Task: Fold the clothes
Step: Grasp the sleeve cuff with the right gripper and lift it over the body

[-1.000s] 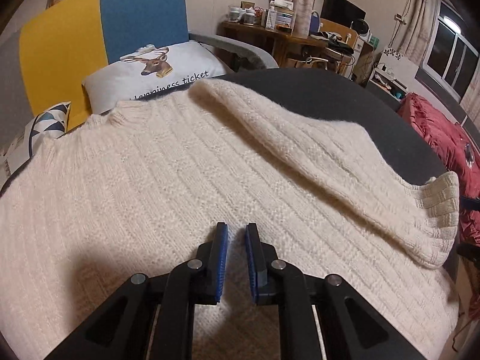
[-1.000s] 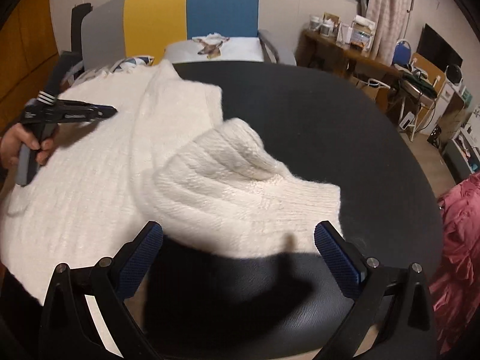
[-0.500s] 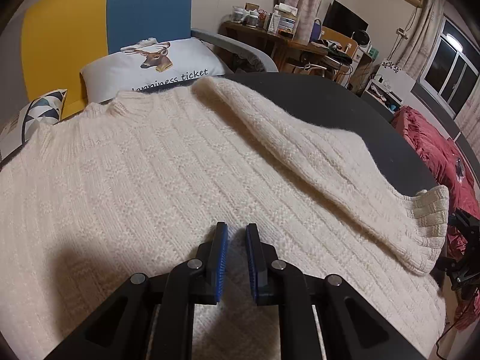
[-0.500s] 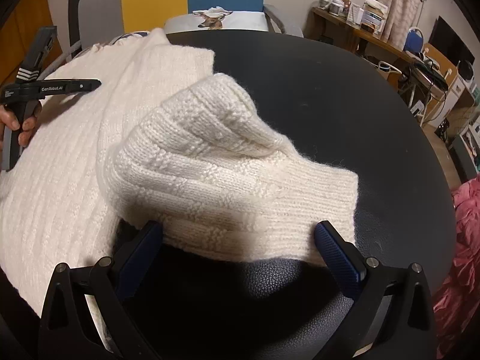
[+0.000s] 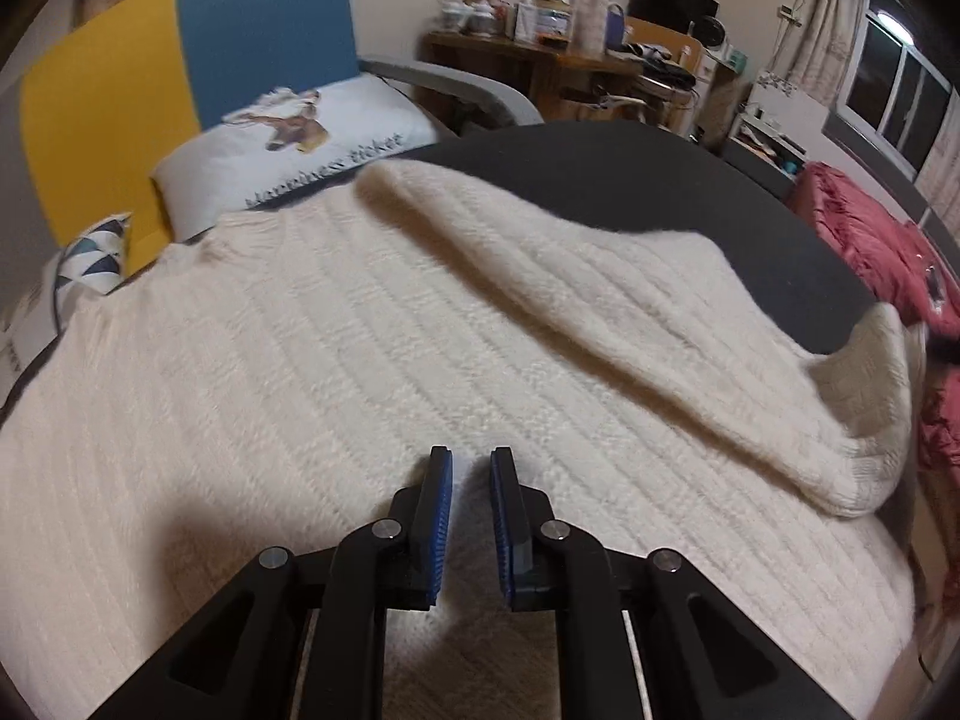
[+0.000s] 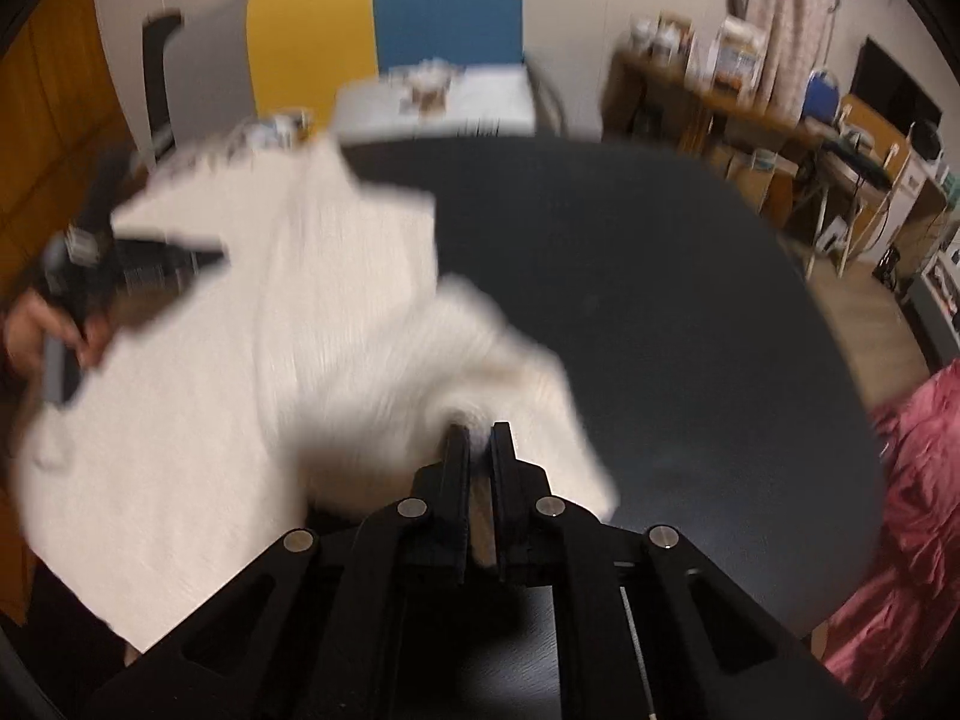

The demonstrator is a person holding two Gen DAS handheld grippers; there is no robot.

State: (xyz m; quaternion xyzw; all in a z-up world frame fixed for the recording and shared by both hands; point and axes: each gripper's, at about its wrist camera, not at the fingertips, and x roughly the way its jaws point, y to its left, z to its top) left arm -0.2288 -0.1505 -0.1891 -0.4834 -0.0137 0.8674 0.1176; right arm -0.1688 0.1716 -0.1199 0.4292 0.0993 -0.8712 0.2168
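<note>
Two grippers were at work on one sweater (image 5: 360,360). Nearest me, the right gripper (image 6: 478,441) had its jaws clenched on the cuff (image 6: 480,414) of the near sleeve, a tuft of white knit pinched between the pads; the view was blurred, but the fabric bunched up toward the jaws, so I judged the sleeve was coming off the table (image 6: 660,300). My left gripper (image 5: 470,468) sat low over the body of the sweater with its jaws nearly closed. A narrow gap showed between the blue pads (image 5: 441,516), and I could not tell whether any knit was caught there or whether the tips were only pressing the cloth down.

Beyond the jaws, the sweater lay spread face up on the dark round table, collar toward the far edge, covering most of the left half. The one sleeve (image 5: 600,324) was draped diagonally across the chest, its ribbed end by the right edge.

By my reckoning the fold had barely begun: that sleeve was only half brought in and not yet laid flat, the other sleeve was out of sight, and the body had no fold in it. Farther off stood a pillow (image 5: 300,138) on a yellow and blue chair (image 5: 180,54).
</note>
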